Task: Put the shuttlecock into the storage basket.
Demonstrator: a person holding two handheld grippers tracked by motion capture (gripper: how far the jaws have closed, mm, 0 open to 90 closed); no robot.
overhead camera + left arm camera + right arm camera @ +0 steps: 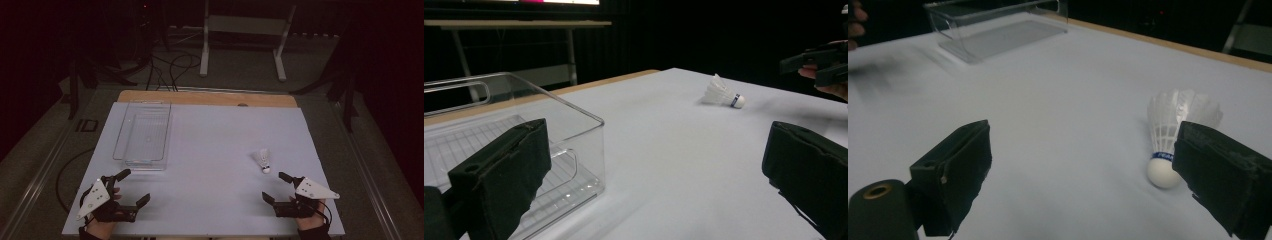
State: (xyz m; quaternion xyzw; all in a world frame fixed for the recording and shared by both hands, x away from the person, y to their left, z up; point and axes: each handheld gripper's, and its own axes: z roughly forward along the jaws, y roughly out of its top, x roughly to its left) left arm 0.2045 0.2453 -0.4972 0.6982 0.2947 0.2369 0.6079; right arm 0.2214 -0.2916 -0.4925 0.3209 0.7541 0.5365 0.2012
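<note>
A white feather shuttlecock (pixel 262 160) lies on its side on the white table (pixel 215 145), cork end toward me. My right gripper (pixel 276 186) stands open just short of it, nothing between its jaws. In the right gripper view the shuttlecock (pixel 1173 130) lies partly behind the right-hand jaw of that gripper (pixel 1088 175). My left gripper (pixel 134 187) is open and empty near the front left corner, close to a clear plastic bin (pixel 142 135). In the left gripper view the bin (pixel 524 145) sits behind the left jaw of that gripper (pixel 654 175), and the shuttlecock (pixel 723 93) lies farther off.
The bin looks empty and stands lengthwise at the table's back left. A wooden strip (pixel 207 97) runs along the far edge. Beyond it are cables (pixel 170 67) and a white metal frame (pixel 245 30) on the dark floor. The right gripper (pixel 819 62) appears at the left gripper view's edge.
</note>
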